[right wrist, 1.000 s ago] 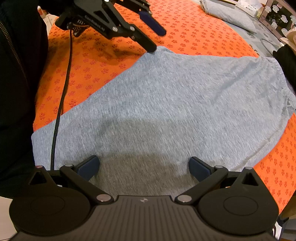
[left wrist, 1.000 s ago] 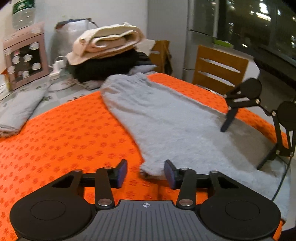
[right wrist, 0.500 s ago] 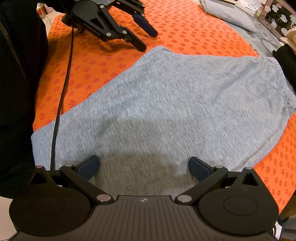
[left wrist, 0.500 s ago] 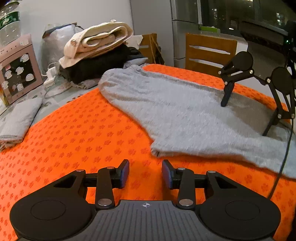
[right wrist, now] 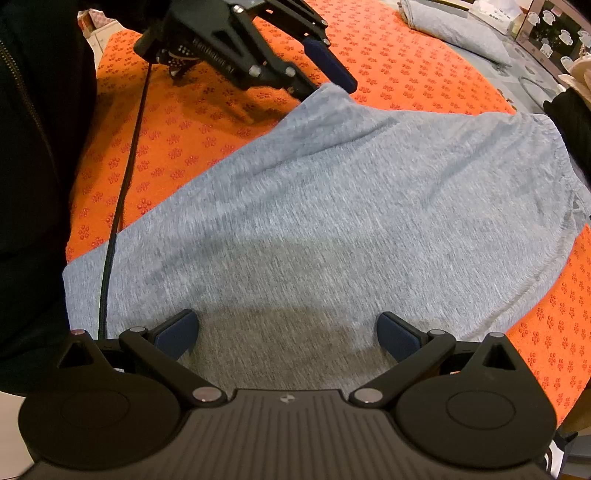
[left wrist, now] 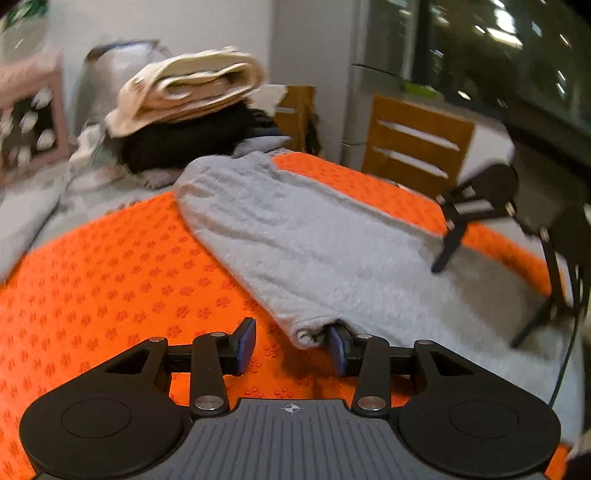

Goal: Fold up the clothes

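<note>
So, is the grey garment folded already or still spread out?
Spread out: the grey garment lies flat in one layer over the orange mat, no fold visible.

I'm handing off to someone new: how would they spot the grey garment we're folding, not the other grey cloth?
Find the orange flower-print mat covering the table. The light grey fleece garment lies spread flat across its middle, beneath both grippers. The other grey cloth is a small folded bundle off the mat's far edge.

An orange patterned mat (left wrist: 110,280) is spread over the desk. A wooden chair (left wrist: 417,147) is stood behind it. A pink-framed box (left wrist: 29,122) is noted at far left, blurred.
</note>
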Demonstrator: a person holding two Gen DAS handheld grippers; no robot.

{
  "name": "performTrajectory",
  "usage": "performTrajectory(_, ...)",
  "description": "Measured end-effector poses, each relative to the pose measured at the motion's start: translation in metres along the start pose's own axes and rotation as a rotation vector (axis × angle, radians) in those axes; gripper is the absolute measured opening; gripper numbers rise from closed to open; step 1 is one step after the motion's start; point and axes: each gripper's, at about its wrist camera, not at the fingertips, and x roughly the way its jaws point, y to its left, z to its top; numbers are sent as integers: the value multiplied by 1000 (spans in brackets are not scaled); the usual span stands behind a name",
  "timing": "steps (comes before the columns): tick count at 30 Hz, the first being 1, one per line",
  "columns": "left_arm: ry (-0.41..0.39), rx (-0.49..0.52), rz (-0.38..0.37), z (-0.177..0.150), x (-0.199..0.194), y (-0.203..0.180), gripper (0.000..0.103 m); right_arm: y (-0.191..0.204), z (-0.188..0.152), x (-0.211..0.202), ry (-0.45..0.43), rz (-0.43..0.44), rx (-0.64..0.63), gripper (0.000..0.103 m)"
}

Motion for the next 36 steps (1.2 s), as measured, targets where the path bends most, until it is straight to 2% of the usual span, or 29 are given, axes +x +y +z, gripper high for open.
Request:
performTrajectory(6, 32, -187, -52, -1, 3, 20, 45, 0, -1, 0, -4, 5, -3, 103)
performTrajectory(12, 16, -328, -97, 7, 3, 24, 45, 1, -1, 0, -4, 5, -2, 103)
performTrajectory(16, 41, -335, -139, 18, 17, 14, 45, 1, 0, 0, -2, 4, -2, 103)
performTrajectory(19, 59, -302, -162, 26, 34, 3, 46, 2, 0, 0, 0, 4, -2, 103)
performTrajectory(23, 59, -321, -171, 32, 43, 1, 51, 2, 1, 0, -2, 4, -1, 103)
performTrajectory(26, 46, -374, -173, 28, 30, 10, 63, 2, 0, 0, -6, 3, -1, 103)
performTrajectory(29, 45, -420, -162, 15, 6, 19, 65, 2, 0, 0, -12, 3, 0, 103)
performTrajectory(32, 81, -449, -171, 0, -13, 20, 65, 1, -1, 0, -16, 4, -1, 103)
performTrajectory(36, 151, -434, -267, -18, -26, -2, 64, 0, 0, 1, -15, 5, 1, 103)
